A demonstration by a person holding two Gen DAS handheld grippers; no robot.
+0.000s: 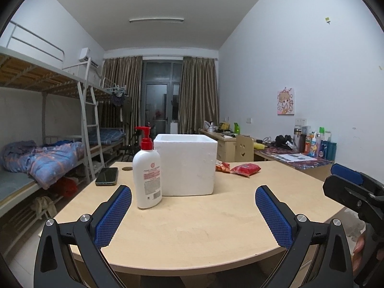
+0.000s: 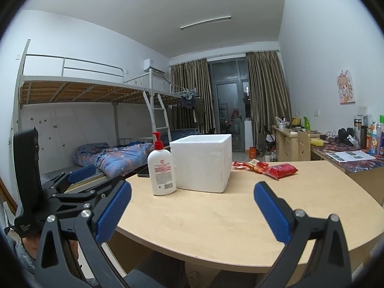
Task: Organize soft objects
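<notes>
Left gripper point(image 1: 193, 216) nearest the lens, jaws spread wide, nothing between the blue pads, hovering over the near edge of the table point(image 1: 192, 230). Right gripper point(image 2: 192, 213) likewise wide and empty, at the table's near right edge.

Surface: pale wood table, rounded near edge. Room: dormitory — bunk beds point(image 1: 48, 84) along the left wall, brown curtains point(image 1: 198, 93) at a dark balcony door, cluttered desks point(image 1: 295, 158) along the right wall.

Containers: white foam box point(image 1: 186, 164) stands open-topped near table centre; its inside is hidden from both views. White pump bottle point(image 1: 147, 175) with red head stands upright just beside the box's left front corner; touching or not, cannot tell. Dark phone point(image 1: 107, 176) lies flat toward the left edge.

Soft objects: red packet point(image 1: 246, 169) and red-orange snack bags point(image 1: 222, 167) lie on the table toward the far edge, right of the box — outside it.
</notes>
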